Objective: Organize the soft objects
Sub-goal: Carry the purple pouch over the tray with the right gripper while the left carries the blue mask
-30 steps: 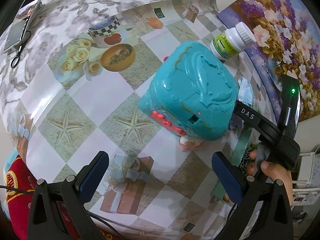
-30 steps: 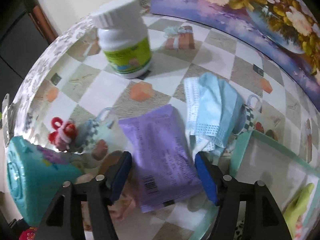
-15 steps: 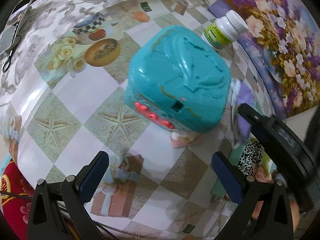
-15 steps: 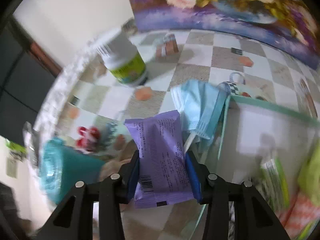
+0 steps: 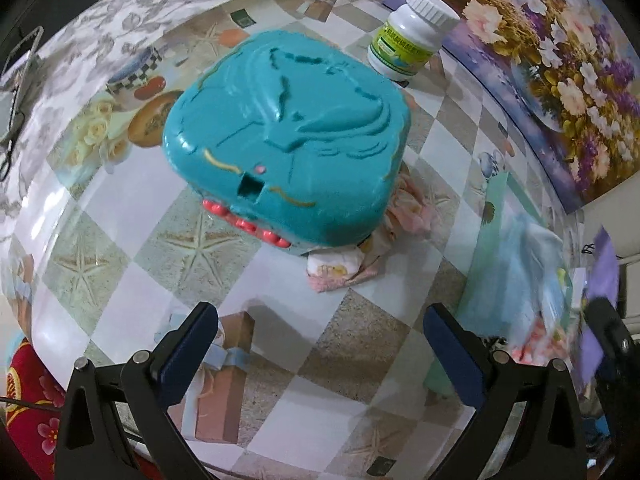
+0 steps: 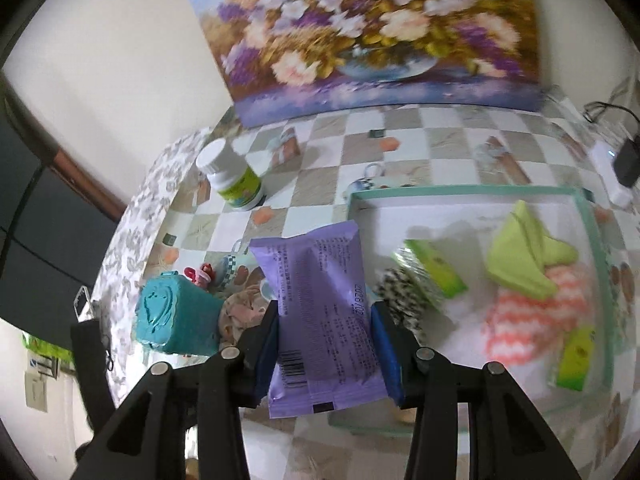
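Note:
My right gripper (image 6: 325,312) is shut on a purple soft packet (image 6: 316,300) and holds it in the air beside the left rim of a teal-edged tray (image 6: 460,191). In the tray lie a green cloth (image 6: 520,256), a pink zigzag cloth (image 6: 536,320) and green packets (image 6: 436,272). My left gripper (image 5: 320,320) hangs open over the checked tablecloth with nothing between its fingers. Ahead of it stands a teal box (image 5: 288,132), and a pink cloth (image 5: 344,268) sticks out from under the box. A blue face mask (image 5: 516,264) lies blurred at the tray's edge.
A white bottle with a green label (image 5: 408,44) stands behind the teal box. A flower painting (image 6: 380,32) leans against the wall at the back. A cable and a charger (image 6: 624,160) lie at the far right. Bare tablecloth lies in front of the left gripper.
The right gripper closed on the purple packet, lifted it off the table and carried it toward the tray. The left gripper drew closer to the teal box.

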A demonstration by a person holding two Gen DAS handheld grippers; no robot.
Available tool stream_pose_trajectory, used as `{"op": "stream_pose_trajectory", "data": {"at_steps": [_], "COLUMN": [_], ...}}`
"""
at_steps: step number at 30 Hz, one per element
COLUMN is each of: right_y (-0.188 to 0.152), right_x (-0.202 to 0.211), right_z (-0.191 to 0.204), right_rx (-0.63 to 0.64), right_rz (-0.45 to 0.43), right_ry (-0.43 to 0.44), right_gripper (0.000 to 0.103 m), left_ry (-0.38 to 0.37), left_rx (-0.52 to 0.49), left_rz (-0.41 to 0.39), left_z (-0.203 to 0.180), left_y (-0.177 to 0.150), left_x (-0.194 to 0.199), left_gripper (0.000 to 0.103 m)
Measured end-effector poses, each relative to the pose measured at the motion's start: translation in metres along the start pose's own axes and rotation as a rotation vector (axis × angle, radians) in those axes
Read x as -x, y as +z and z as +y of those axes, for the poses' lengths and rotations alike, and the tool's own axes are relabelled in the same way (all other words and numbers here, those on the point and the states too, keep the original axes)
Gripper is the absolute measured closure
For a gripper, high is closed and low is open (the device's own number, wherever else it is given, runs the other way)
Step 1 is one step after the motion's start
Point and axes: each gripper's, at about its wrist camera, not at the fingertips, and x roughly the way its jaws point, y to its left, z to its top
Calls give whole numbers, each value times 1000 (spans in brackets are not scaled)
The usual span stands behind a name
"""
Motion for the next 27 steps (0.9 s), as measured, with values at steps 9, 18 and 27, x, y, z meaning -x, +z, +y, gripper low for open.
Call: {"op": "stream_pose_trajectory", "data": {"at_steps": [9,18,27], "right_y": [2,5,3], "right_x": [11,11,5], "right_z": [-18,-21,-43], "right_rx": [-40,-52,-134], "right_rz": [-19,-10,13], "right_ry": [109,184,213], "right_gripper": [56,56,56], "left_ry": [-6,-158,-264], "left_rx": [-28,-107,-21], "left_rz": [9,-23,-42], "left_z": [-9,-48,-64], "left_y": [-3,-21,1], "left_x": [-2,16,15], "left_gripper": [19,22,34]}}
